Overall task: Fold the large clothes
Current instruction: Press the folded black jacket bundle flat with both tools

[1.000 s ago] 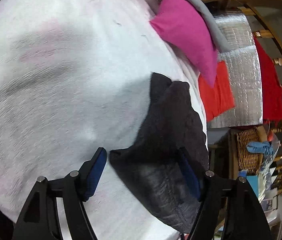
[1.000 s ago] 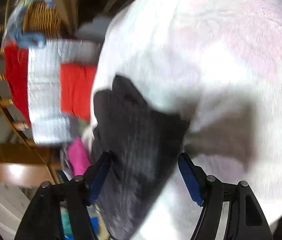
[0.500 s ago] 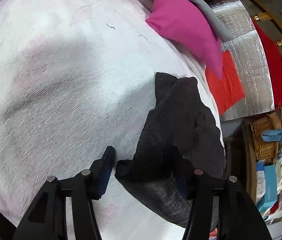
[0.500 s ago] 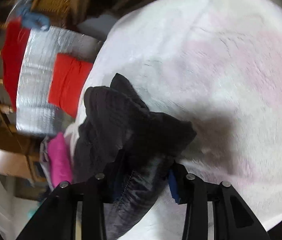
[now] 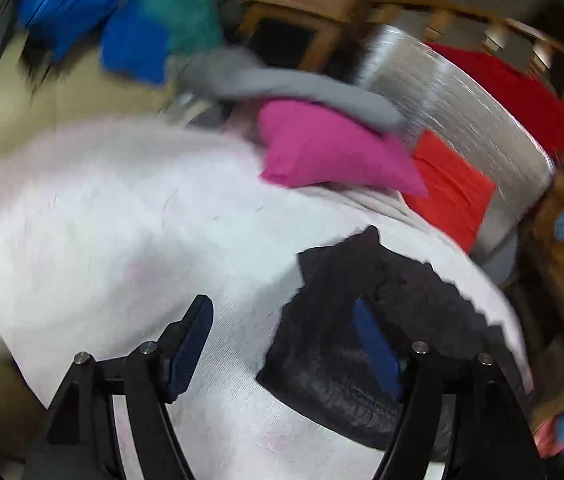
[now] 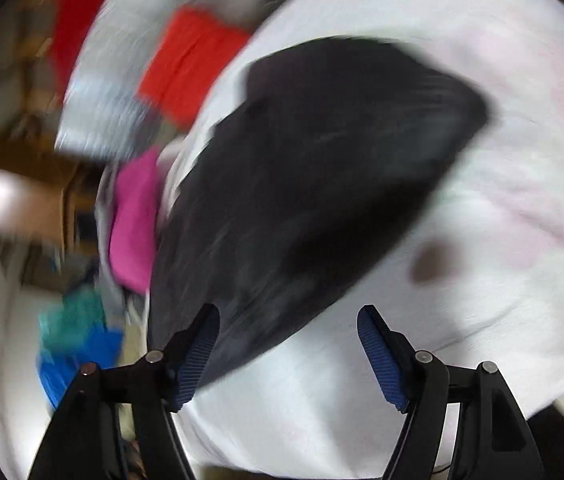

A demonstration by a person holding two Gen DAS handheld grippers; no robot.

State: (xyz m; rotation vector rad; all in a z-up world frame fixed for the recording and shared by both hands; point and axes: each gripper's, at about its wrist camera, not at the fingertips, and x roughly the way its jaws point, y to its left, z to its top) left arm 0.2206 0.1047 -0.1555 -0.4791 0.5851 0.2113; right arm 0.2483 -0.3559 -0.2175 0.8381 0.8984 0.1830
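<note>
A black garment (image 5: 410, 292) lies bunched on the white fleece blanket (image 5: 121, 220), towards its right edge. My left gripper (image 5: 282, 308) hovers over the garment's near left corner with its jaws opening. Its right finger (image 5: 374, 352) is in front of the cloth, and the pads do not press on it. In the blurred right wrist view the black garment (image 6: 302, 168) stretches ahead over the blanket (image 6: 502, 160). My right gripper (image 6: 288, 312) is at its near end, jaws opening. The cloth's tip reaches beside the left finger (image 6: 197, 352), and only blanket shows in the gap.
Beyond the blanket lie a pink cloth (image 5: 330, 148), a grey cloth (image 5: 282, 84), an orange-red cloth (image 5: 450, 196) on a silver foil sheet (image 5: 462, 100), and a red cloth (image 5: 514, 88). Blue and teal clothes (image 5: 129, 12) sit far left. Wooden furniture stands behind.
Half a second ago both grippers were narrowed around the garment's corners. Now both stand wider and have pulled back and up, and both views have rolled. The garment lies loose on the blanket.
</note>
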